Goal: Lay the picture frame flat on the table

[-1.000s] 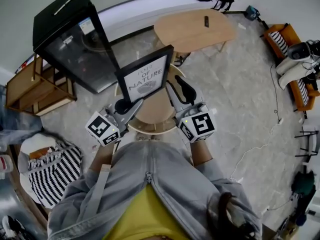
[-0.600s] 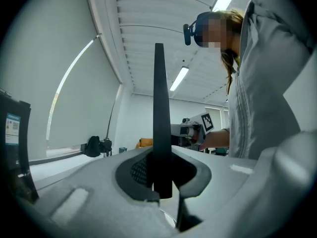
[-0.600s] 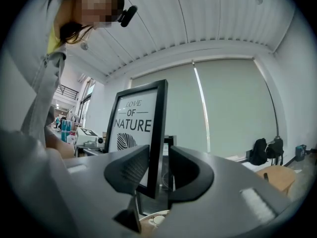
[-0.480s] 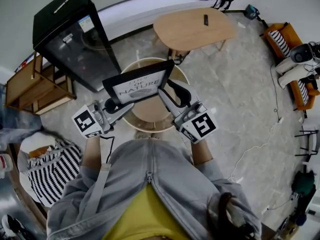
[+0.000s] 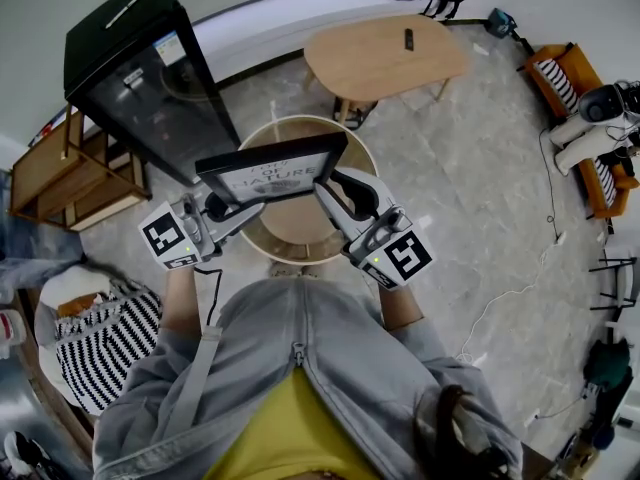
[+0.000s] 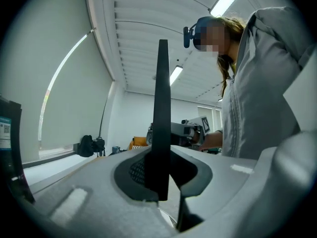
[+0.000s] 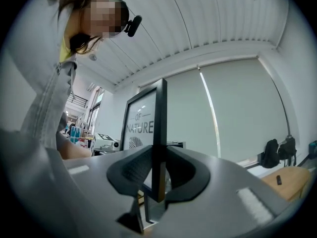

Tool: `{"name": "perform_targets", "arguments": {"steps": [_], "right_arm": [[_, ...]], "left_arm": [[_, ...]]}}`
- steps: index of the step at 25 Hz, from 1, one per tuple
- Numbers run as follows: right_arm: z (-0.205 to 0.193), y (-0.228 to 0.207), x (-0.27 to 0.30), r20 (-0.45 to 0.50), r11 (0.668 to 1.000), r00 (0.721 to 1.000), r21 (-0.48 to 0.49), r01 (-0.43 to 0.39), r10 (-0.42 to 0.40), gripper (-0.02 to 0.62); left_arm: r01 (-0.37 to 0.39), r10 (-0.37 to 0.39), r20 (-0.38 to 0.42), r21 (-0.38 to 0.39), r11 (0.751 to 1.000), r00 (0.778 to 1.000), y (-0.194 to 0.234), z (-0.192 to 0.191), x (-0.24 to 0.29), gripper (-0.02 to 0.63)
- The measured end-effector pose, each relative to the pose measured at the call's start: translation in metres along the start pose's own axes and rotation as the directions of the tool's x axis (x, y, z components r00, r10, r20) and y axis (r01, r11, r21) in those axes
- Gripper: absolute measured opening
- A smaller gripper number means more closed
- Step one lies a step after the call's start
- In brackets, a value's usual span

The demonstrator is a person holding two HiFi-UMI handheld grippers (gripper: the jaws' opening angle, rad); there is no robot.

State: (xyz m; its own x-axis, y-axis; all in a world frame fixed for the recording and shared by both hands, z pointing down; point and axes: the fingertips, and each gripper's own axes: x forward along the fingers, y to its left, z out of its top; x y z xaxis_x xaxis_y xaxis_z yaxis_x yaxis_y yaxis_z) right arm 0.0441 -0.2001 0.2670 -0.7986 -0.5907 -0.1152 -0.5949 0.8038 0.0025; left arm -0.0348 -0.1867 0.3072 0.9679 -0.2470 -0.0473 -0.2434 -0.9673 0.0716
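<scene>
The picture frame (image 5: 275, 173), black-rimmed with a white print, is tilted far back and hangs low over the round wooden table (image 5: 296, 224). My left gripper (image 5: 222, 206) has the frame's left edge (image 6: 162, 108) between its pads. Its jaws are opening, though the pads still touch the edge. My right gripper (image 5: 335, 186) is at the right edge. Its jaws are closing, and the frame's rim (image 7: 159, 133) stands between the pads with both against it. The print (image 7: 141, 123) shows past that rim.
A black glass-door cabinet (image 5: 140, 78) stands just left of the round table. An oval wooden table (image 5: 385, 58) is behind it. A wooden shelf (image 5: 70, 178) and a striped bag (image 5: 105, 338) are at the left, and an orange sofa (image 5: 575, 93) is far right.
The frame has tipped from nearly upright to almost flat and has come lower over the table. My left gripper swung out to the left. My right gripper's jaws drew in on the right edge.
</scene>
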Motion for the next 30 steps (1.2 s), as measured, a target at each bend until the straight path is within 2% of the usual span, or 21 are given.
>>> {"name": "perform_targets", "arguments": {"steps": [3,7,11,14,20,22,30], "right_arm": [[-0.003,-0.003,-0.002,-0.004,0.999,0.999,-0.022,0.048,-0.048,0.081],[-0.014,-0.016,-0.013,-0.004,0.993,0.993,0.011,0.117,-0.117,0.081],[-0.023,-0.03,-0.024,0.001,0.978,0.981,0.073,0.196,-0.196,0.081],[-0.032,-0.035,-0.028,-0.01,0.969,0.973,0.091,0.231,-0.231,0.081],[-0.041,-0.038,-0.035,-0.04,0.964,0.967,0.079,0.253,-0.25,0.081],[-0.046,-0.038,-0.033,-0.054,0.962,0.966,0.084,0.258,-0.254,0.081],[-0.082,-0.047,-0.032,-0.135,0.947,0.955,0.152,0.284,-0.264,0.081]], "left_arm": [[-0.084,0.084,0.054,-0.004,0.996,0.995,0.014,0.008,0.001,0.064],[-0.174,0.174,0.041,-0.009,0.985,0.984,0.025,0.008,0.009,0.118],[-0.263,0.269,0.062,-0.088,0.961,0.961,0.038,0.004,0.009,0.149],[-0.316,0.325,0.075,-0.11,0.942,0.943,0.045,0.003,0.002,0.149],[-0.328,0.334,0.057,-0.09,0.94,0.941,0.047,0.012,0.008,0.146],[-0.326,0.329,0.026,-0.09,0.941,0.944,0.048,0.007,0.009,0.106],[-0.343,0.341,-0.038,-0.157,0.926,0.939,0.055,-0.028,0.009,0.089]]}}
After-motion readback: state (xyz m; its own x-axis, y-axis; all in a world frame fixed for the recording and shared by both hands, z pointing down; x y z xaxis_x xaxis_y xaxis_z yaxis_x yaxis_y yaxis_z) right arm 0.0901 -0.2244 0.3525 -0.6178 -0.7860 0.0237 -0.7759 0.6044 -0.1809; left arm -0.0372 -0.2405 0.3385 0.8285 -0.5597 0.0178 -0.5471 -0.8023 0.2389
